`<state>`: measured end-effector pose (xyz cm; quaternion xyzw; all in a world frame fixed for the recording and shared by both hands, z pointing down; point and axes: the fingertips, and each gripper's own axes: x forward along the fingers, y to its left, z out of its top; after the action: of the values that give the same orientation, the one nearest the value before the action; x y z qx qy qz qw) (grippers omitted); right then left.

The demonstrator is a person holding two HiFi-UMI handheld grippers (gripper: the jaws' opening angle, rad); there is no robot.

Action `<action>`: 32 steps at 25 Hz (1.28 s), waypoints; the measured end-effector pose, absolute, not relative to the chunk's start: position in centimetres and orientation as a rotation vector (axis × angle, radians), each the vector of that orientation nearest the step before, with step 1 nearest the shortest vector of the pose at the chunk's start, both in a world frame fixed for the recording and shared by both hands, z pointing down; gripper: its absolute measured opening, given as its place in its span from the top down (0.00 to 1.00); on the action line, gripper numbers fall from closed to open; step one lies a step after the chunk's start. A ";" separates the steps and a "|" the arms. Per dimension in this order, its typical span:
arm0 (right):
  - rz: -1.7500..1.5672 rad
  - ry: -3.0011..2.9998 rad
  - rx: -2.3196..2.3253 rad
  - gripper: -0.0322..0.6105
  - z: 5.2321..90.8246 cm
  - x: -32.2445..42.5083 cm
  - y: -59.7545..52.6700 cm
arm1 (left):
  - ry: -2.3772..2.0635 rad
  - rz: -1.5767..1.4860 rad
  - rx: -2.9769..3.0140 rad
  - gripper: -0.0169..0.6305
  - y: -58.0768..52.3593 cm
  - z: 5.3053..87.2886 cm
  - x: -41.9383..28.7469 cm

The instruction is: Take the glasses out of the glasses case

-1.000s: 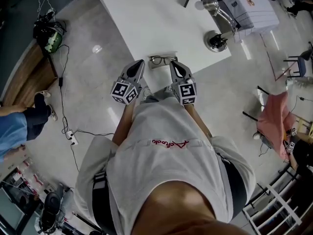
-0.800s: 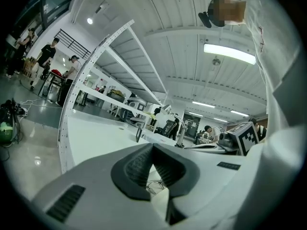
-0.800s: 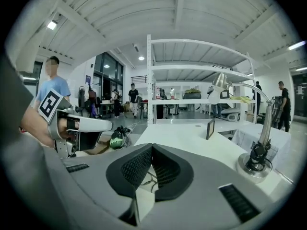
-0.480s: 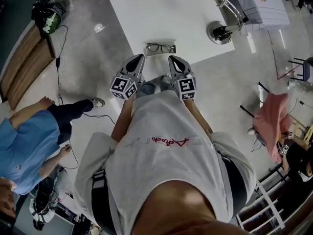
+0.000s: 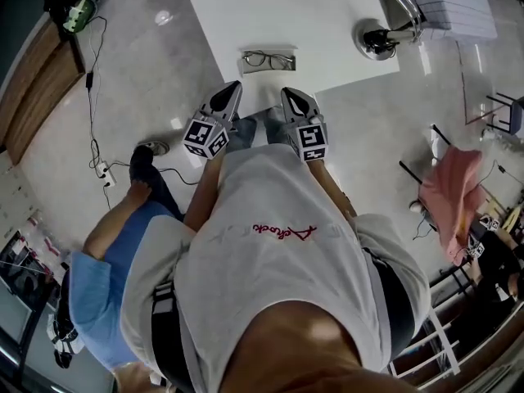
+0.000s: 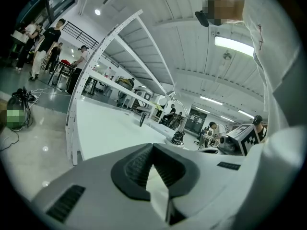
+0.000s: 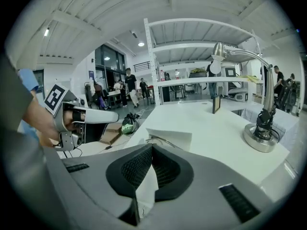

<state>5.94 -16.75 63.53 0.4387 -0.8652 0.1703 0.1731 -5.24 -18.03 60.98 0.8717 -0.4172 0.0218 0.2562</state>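
Left gripper [image 5: 232, 88] and right gripper [image 5: 288, 93] are both closed and empty, side by side just short of the table [image 5: 270, 6]. Glasses [image 5: 268, 59] sit on the case [image 5: 246, 65] at its edge.

Desk lamp [image 5: 378, 38] on white table [image 5: 278, 2]; person in blue [image 5: 102, 289] btm-left; pink cloth [image 5: 450, 203] at right.

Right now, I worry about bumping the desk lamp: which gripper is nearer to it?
Right. The right gripper is at the table's near edge, left of the desk lamp; the left gripper is farther left again.
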 end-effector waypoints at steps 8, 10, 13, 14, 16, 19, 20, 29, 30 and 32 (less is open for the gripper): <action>0.487 -2.450 1.198 0.94 64.7 5.5 -18.1 | -1.151 0.045 2.357 0.98 -18.3 60.9 -5.3; 0.482 -2.449 1.187 0.94 65.1 5.2 -18.8 | -1.158 0.045 2.353 0.98 -18.4 60.9 -5.5; 0.473 -2.448 1.170 0.94 65.7 4.6 -20.1 | -1.167 0.040 2.344 0.98 -18.5 61.0 -5.7; 0.471 -2.448 1.164 0.94 65.9 4.4 -20.6 | -1.169 0.040 2.342 0.98 -18.5 61.0 -5.8; 0.466 -2.449 1.150 0.94 66.2 3.8 -21.5 | -1.174 0.038 2.338 0.98 -18.4 61.0 -5.9; 0.454 -2.446 1.123 0.94 66.9 3.1 -22.6 | -1.184 0.034 2.330 0.98 -18.4 61.0 -6.2; 0.453 -2.444 1.116 0.94 67.2 2.9 -22.9 | -1.189 0.032 2.328 0.98 -18.4 61.1 -6.3; 0.351 -2.381 0.997 0.94 68.9 1.5 -24.8 | -1.211 0.021 2.315 0.98 -18.5 61.0 -6.9; 0.292 -2.359 0.962 0.94 69.1 1.3 -24.8 | -1.213 0.020 2.314 0.98 -18.5 61.1 -7.1; 0.148 -2.309 0.882 0.94 69.5 0.8 -24.7 | -1.216 0.018 2.310 0.98 -18.4 61.2 -7.4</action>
<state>0.80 -24.74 69.50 0.3367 -0.8814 0.0566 0.3265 -7.39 -18.42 61.17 0.8539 -0.4496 0.0065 0.2622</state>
